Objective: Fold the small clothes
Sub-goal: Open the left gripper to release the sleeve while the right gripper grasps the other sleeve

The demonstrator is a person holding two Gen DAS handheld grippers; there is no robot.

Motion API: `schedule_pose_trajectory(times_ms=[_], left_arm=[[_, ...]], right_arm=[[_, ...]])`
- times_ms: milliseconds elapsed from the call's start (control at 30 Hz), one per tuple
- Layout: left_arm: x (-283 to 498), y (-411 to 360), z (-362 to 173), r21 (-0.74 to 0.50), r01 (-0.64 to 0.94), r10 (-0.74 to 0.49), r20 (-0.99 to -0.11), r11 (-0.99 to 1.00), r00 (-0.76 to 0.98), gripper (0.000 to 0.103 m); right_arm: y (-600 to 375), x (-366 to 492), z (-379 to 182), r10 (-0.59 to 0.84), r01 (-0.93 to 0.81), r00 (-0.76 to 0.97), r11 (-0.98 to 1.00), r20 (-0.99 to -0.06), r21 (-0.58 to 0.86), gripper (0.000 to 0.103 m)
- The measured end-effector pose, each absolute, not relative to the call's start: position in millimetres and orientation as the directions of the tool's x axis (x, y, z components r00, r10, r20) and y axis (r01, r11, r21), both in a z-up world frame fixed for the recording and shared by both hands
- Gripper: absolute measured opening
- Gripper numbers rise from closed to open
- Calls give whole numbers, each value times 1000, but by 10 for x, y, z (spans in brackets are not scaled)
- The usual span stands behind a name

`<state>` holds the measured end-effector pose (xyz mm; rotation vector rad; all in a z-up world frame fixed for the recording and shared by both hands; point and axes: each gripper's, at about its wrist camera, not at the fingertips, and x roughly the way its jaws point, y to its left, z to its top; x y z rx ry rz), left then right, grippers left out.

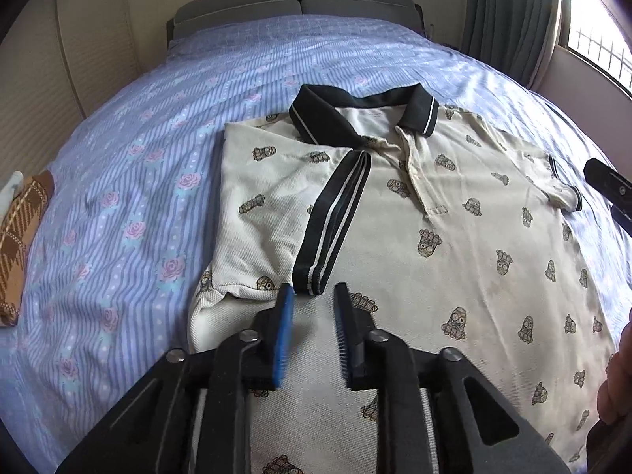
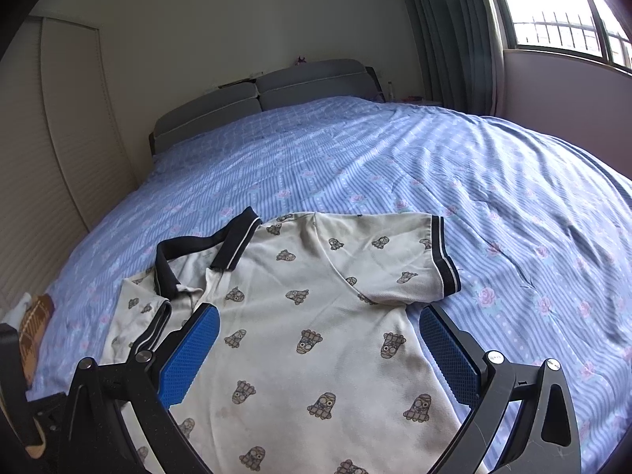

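Note:
A cream polo shirt point(image 1: 454, 245) with small cartoon prints and a black collar point(image 1: 355, 114) lies face up on the bed. Its left sleeve point(image 1: 276, 213) is folded inward over the chest, black cuff point(image 1: 335, 217) pointing at my left gripper point(image 1: 314, 296). That gripper hovers just above the shirt near the cuff's end, jaws a little apart and empty. In the right wrist view the shirt point(image 2: 316, 335) lies under my right gripper point(image 2: 320, 316), wide open and empty. The right sleeve point(image 2: 407, 260) lies flat, spread outward.
The bed point(image 1: 118, 197) has a blue striped floral sheet and a grey headboard point(image 1: 296, 0). A brown plaid cloth point(image 1: 19, 245) lies at the left edge. A curtain and window point(image 2: 553, 19) are on the right. Free sheet point(image 2: 533, 237) lies right of the shirt.

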<state>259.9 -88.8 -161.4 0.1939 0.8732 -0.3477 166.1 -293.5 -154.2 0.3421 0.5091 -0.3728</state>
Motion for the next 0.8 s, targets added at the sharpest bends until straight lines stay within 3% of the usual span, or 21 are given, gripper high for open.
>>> schedule_pose_trajectory(times_ms=[67, 267, 333, 400, 600, 700, 800], left_arm=[[2571, -900, -1510, 23, 364, -223, -755, 931, 617, 42], [2645, -1260, -1330, -53, 355, -278, -734, 933, 620, 43], [2672, -1477, -1294, -85, 367, -309, -728, 926, 612, 43], [2674, -1713, -1247, -89, 382, -328, -707, 920, 626, 43], [2760, -2260, -1189, -122, 412, -377, -683, 903, 625, 43], [2841, -2396, -1201, -123, 407, -375, -684, 905, 626, 43], [2945, -2496, -1212, -119, 391, -360, -686, 913, 632, 43]], right_arm=[[-2987, 1648, -1506, -258, 425, 809, 877, -528, 223, 102], [-3446, 1536, -1309, -366, 504, 786, 846, -497, 174, 102], [-3663, 1499, -1289, -420, 550, 758, 823, -500, 141, 91], [-3868, 1495, -1302, -434, 562, 742, 818, -511, 121, 71], [-4424, 1665, -1410, -374, 540, 730, 828, -571, 148, 62], [-4605, 1858, -1519, -311, 492, 737, 855, -600, 161, 47], [-4756, 2082, -1650, -234, 441, 735, 878, -636, 186, 42]])
